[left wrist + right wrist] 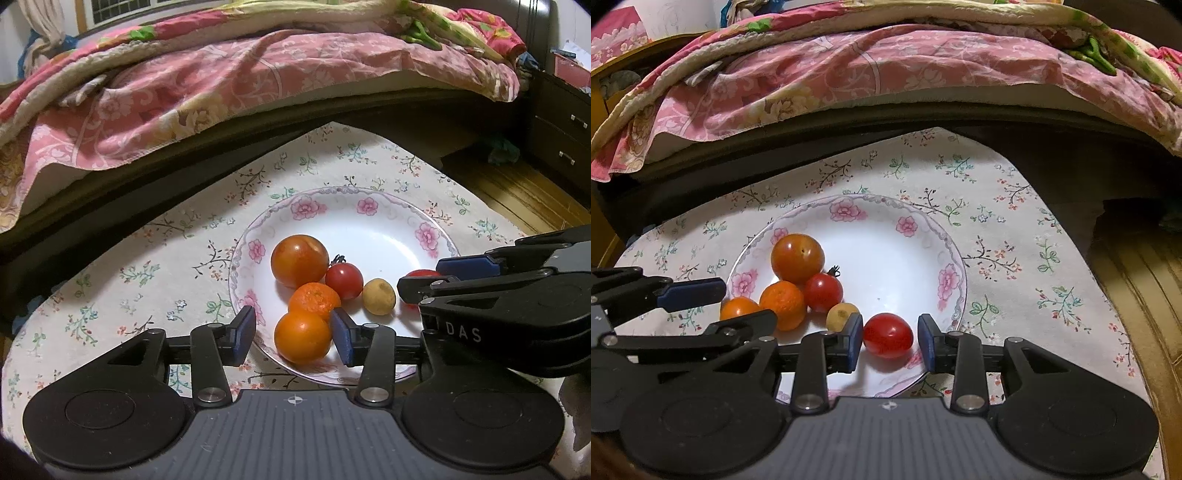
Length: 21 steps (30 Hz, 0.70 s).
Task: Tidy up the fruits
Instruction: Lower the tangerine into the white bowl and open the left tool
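A white flower-rimmed plate [332,194] [871,199] holds several fruits. My left gripper [293,336] [720,306] is open, its blue pads either side of a smooth orange fruit [303,336] [738,308] at the near rim; the right pad is almost on it. My right gripper [890,341] [424,278] is open around a red tomato [888,335] [421,274], with small gaps on both sides. Between them lie a big orange-red tomato [299,260], a mandarin [314,300], a small stemmed red tomato [344,280] and a small yellow fruit [378,296].
The plate sits on a floral tablecloth [110,280] over a small table. A bed with a pink quilt [221,81] runs close behind the table. Dark drawers [565,133] and wooden floor [517,192] lie to the right.
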{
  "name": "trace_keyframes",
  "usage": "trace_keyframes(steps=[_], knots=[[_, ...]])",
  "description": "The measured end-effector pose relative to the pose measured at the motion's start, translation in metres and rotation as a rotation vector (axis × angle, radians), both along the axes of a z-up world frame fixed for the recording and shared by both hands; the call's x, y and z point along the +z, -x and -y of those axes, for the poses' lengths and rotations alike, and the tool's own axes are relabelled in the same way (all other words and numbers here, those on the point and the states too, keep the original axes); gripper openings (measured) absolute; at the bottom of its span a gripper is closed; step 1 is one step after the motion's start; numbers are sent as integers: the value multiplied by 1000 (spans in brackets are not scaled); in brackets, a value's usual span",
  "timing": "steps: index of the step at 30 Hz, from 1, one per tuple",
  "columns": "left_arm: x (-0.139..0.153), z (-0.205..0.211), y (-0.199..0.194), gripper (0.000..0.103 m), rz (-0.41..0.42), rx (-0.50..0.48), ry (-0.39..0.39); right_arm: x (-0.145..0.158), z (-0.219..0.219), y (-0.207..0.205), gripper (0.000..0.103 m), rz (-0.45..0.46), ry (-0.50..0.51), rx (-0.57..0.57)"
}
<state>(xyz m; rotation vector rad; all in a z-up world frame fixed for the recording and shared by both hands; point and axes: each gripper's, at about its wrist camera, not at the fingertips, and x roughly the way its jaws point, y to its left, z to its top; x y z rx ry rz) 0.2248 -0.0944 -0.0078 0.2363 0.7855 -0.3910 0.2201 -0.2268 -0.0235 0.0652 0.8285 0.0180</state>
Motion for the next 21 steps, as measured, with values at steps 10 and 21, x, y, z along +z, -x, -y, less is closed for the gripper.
trace_keyframes(steps=[10,21], knots=[[9,-7,6,63,20,11,-2,10,-1,3,38,23,-7,-6],[18,-10,19,71,48,34,-31,21,-9,11,39,45,-15,16]])
